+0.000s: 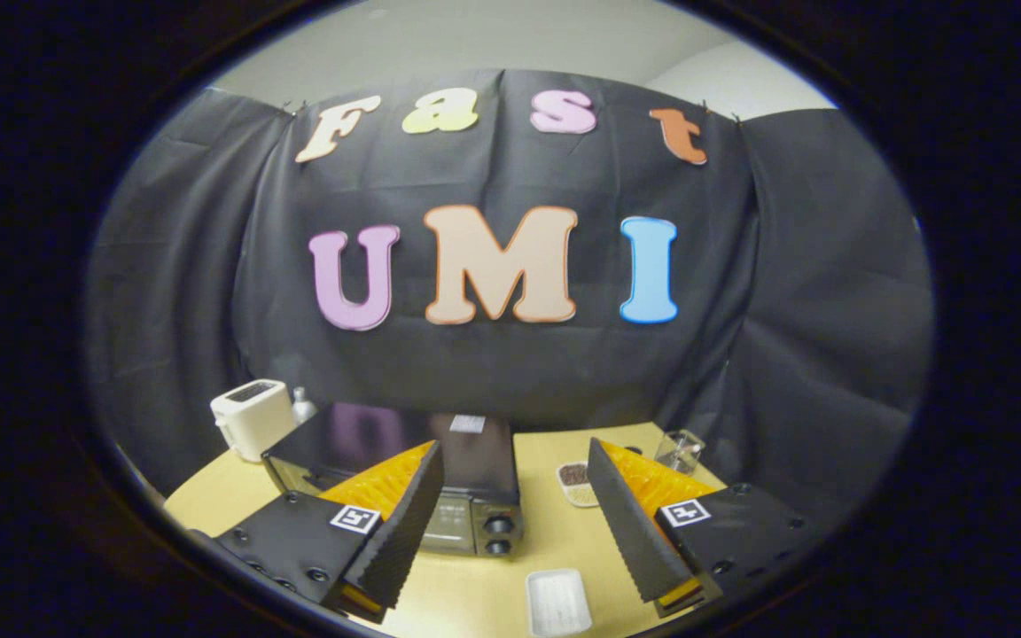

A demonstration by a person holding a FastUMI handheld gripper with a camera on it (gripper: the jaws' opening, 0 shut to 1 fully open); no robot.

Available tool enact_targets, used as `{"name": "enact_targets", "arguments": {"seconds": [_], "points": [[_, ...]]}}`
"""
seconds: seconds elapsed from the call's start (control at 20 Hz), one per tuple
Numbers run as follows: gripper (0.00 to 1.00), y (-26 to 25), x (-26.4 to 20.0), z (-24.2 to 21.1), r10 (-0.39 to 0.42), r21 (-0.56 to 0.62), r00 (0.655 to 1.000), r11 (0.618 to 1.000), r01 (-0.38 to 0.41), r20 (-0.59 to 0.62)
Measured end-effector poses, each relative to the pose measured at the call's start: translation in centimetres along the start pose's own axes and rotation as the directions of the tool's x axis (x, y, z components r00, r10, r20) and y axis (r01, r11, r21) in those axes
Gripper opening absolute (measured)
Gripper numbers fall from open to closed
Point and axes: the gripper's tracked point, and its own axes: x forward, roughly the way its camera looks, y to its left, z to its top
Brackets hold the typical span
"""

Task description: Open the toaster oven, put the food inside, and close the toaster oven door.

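1. The hand-held gripper (510, 532) hangs high above the counter (555, 540). Its fingers are spread wide apart and hold nothing. From up there it can look over all the things at once.
2. The oven (422, 470) sits on the counter, below and beyond the fingers. Its knobs (498, 534) face this way, so I think the door faces this way too. One finger hides most of the front, so I cannot tell if the door is open or shut.
3. A small dish (574, 483) with something brown in it sits just right of the oven. I think that is the food, kept close so the trip is short.
4. A white tray (558, 601) lies nearer, between the fingers and below them.
5. A white toaster (253, 418) and a clear cup (681, 450) stand off to the sides, out of the way.
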Motion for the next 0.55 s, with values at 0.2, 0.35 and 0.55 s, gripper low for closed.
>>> {"name": "enact_targets", "arguments": {"seconds": [0.2,0.35,0.55], "points": [[0.99,-3.8,-0.1,3.3,-0.028,0.012,0.997,1.000,0.027,0.077],[0.99,-6.5,0.2,4.5,-0.050,-0.003,0.993,0.999,0.050,0.106],[0.99,-9.4,0.9,5.0,-0.067,-0.009,0.990,0.998,0.069,0.123]]}}
